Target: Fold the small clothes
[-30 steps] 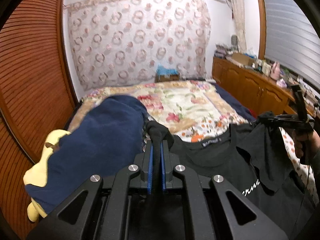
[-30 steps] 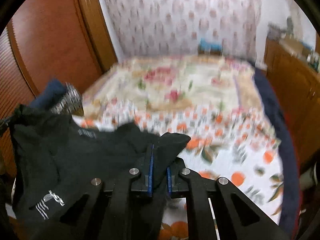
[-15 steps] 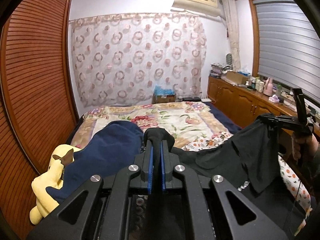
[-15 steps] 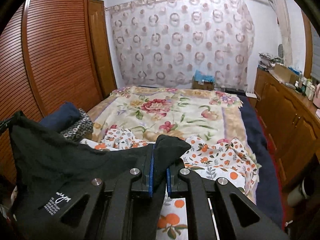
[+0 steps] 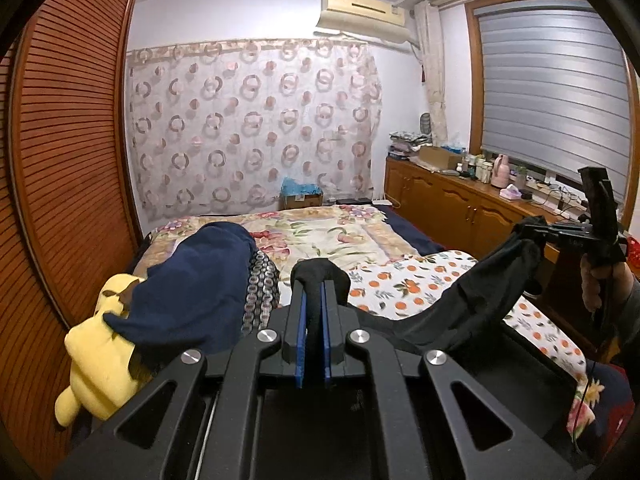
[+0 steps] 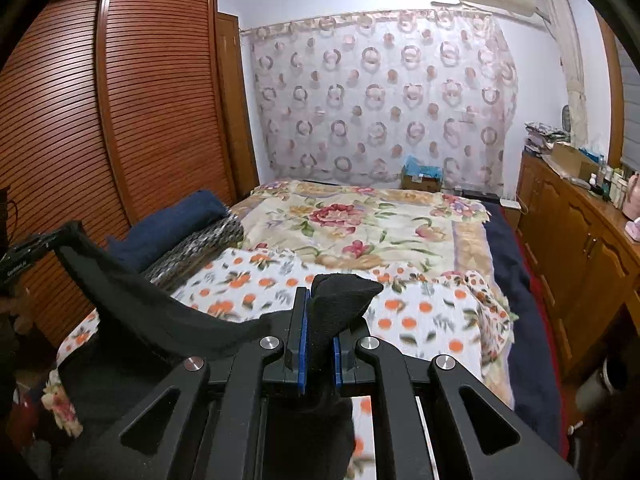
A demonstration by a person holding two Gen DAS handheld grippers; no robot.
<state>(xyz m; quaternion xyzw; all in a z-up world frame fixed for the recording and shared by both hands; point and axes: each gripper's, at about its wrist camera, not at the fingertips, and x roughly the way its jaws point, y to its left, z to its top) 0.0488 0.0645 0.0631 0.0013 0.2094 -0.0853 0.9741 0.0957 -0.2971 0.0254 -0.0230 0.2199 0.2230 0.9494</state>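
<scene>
Left wrist view: both grippers' fingers pinch the black garment above the bed.

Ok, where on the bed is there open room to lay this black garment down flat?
Free: orange-print sheet ahead, and floral quilt beyond it. Crowded: the wardrobe side, with navy bundle, patterned pillow and yellow plush.

Slatted wooden wardrobe, ring-patterned curtain, shuttered window, floral bed.
</scene>
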